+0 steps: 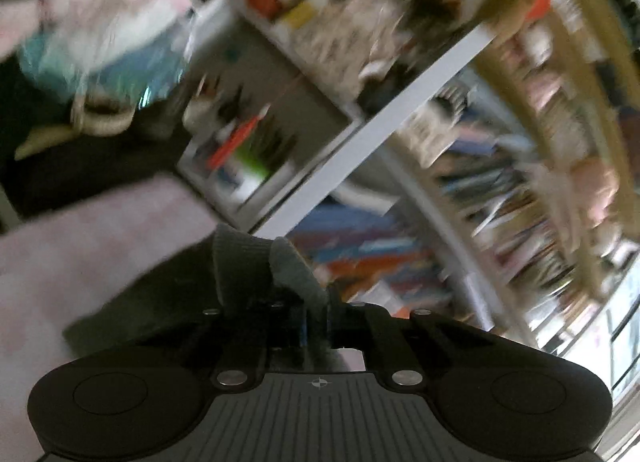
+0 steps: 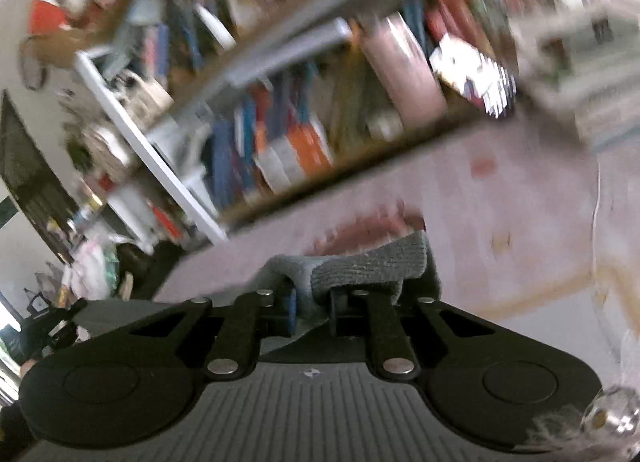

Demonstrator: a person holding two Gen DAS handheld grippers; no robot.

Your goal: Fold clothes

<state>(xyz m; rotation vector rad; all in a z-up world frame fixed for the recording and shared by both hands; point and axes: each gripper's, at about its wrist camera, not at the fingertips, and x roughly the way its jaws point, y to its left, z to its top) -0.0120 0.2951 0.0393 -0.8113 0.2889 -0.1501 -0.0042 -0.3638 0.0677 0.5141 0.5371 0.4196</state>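
Note:
Both views are tilted and blurred by motion. In the left wrist view a dark grey ribbed knit garment (image 1: 256, 262) rises out of the jaws of my left gripper (image 1: 318, 322), which is shut on its edge; the rest of the cloth hangs dark to the lower left. In the right wrist view the grey ribbed garment (image 2: 372, 266) bunches over my right gripper (image 2: 312, 312), whose jaws are shut on a fold of it. Both fingertips are mostly hidden by cloth.
A pale pink surface (image 1: 92, 242) lies under the garment, with a red pattern (image 2: 360, 225) on it. White and wooden bookshelves (image 1: 360, 133) packed with books (image 2: 280, 133) stand behind. A heap of light clothes and bags (image 1: 100, 21) sits far left.

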